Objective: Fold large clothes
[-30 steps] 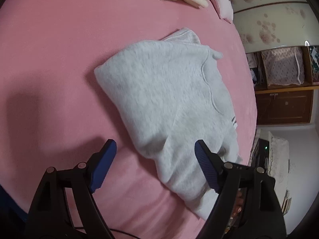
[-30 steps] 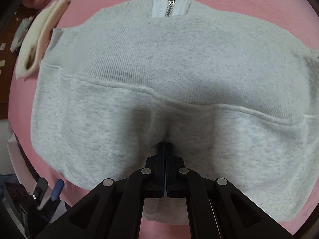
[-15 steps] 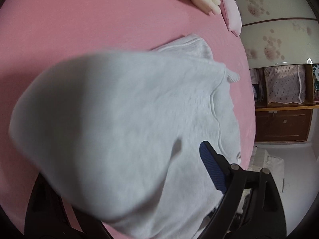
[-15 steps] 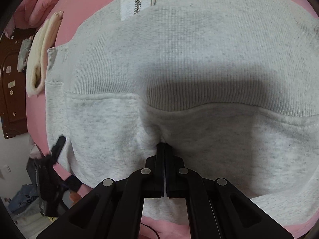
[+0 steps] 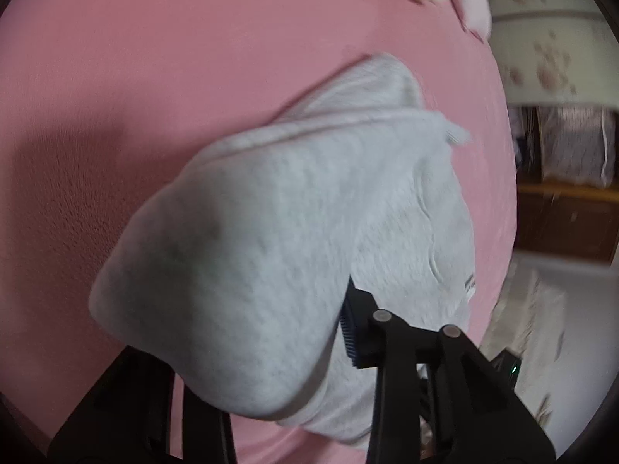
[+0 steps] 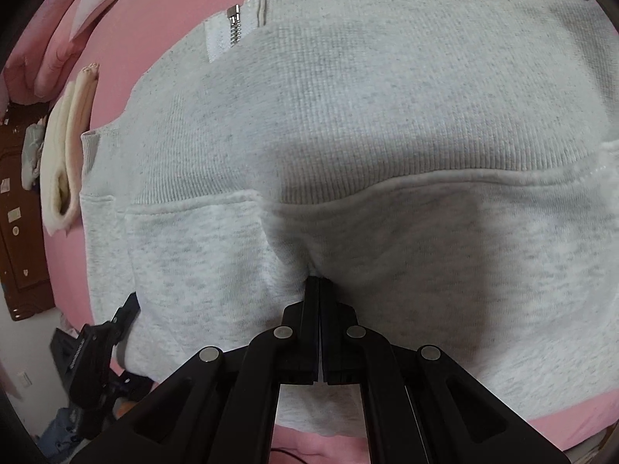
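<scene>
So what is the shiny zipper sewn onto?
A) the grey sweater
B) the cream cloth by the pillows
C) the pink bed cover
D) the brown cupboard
A: in the right wrist view the zipper sits on a white strip at the far edge of the grey sweater, which lies on the pink bed cover.

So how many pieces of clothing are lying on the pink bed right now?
2. A grey zip sweatshirt is spread over the pink bed in front of both grippers. A folded cream garment lies at the bed's far edge, beside the pillows. Others may lie out of view.
</scene>
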### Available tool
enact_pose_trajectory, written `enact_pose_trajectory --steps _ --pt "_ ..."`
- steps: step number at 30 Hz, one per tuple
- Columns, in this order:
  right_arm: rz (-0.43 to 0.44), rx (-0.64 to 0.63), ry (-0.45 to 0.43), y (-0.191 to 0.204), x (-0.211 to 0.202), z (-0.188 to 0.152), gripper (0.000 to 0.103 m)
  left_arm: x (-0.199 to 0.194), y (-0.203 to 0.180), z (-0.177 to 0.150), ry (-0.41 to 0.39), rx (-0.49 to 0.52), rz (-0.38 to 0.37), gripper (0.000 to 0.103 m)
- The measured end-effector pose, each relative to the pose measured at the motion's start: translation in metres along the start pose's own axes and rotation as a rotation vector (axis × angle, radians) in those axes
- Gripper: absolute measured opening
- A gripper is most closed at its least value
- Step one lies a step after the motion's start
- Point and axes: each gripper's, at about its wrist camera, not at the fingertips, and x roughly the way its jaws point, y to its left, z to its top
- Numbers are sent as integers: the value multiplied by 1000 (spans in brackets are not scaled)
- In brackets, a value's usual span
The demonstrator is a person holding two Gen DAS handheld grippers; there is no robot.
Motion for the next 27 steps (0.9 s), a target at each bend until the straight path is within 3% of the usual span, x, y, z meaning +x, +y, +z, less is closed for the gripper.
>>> enact_pose_trajectory --steps 3,6,11,16,20,25,27 --pt "-19 16 -22 10 2 -6 0 -20 -25 -13 -47 107 -14 14" --pt "-41 12 -50 19 0 -14 0 -47 -71 -45 -139 317 -56 13" --pt "-12 2 -100 28 -4 -29 0 -75 -133 -107 -219 619 -116 13" --pt "-27 -67 -189 33 -18 -55 0 -84 -175 -167 -286 903 -91 13" --pt "82 -55 -209 16 -27 -69 0 -88 -194 -222 -325 1042 -57 13" --pt "240 -80 -160 -13 -36 -74 0 -78 -228 -297 -372 1259 -14 14" --pt "348 -81 -130 -30 -35 -75 0 -66 -238 -330 -384 1365 7 14"
